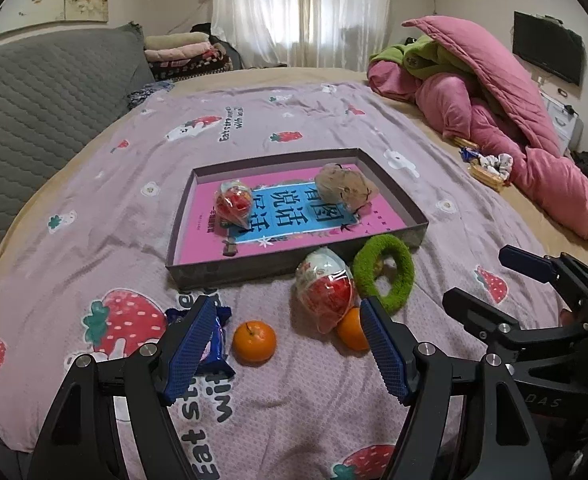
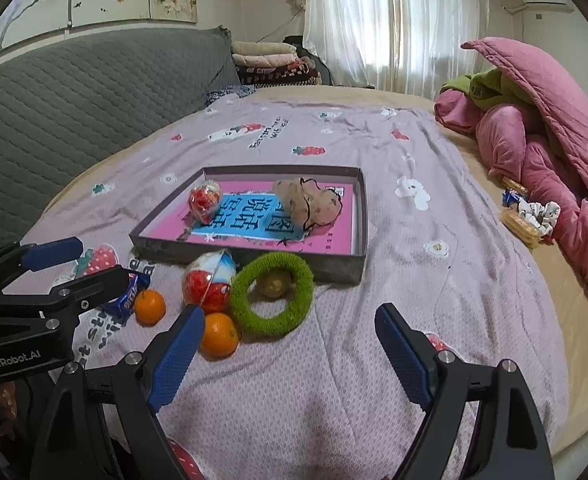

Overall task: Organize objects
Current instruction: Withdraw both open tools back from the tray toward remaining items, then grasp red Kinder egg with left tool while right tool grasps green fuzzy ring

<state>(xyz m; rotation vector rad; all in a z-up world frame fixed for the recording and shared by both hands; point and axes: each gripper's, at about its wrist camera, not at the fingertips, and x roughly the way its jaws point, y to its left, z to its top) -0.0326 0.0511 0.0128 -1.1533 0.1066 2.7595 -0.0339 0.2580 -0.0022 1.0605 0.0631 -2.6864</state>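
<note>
- On the other gripper's black body, at 9 o'clock in the right wrist view, "GenRobot.AI" is legible; the lilac strawberry-print bedspread (image 1: 302, 120) reads partly "with".
- Left gripper (image 1: 286, 350) released; round orange tangerine (image 1: 254, 343) lies between its jaws.
- Right gripper (image 2: 292, 354) released, empty; fuzzy green ring (image 2: 272, 294) at 11 o'clock beside shallow grey cardboard tray (image 2: 250, 258).

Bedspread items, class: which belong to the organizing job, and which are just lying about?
Job: shallow grey cardboard box, two small oranges, green fuzzy ring, red-and-white wrapped egg, blue snack packet.

Lying about: pink quilt, folded blankets.
</note>
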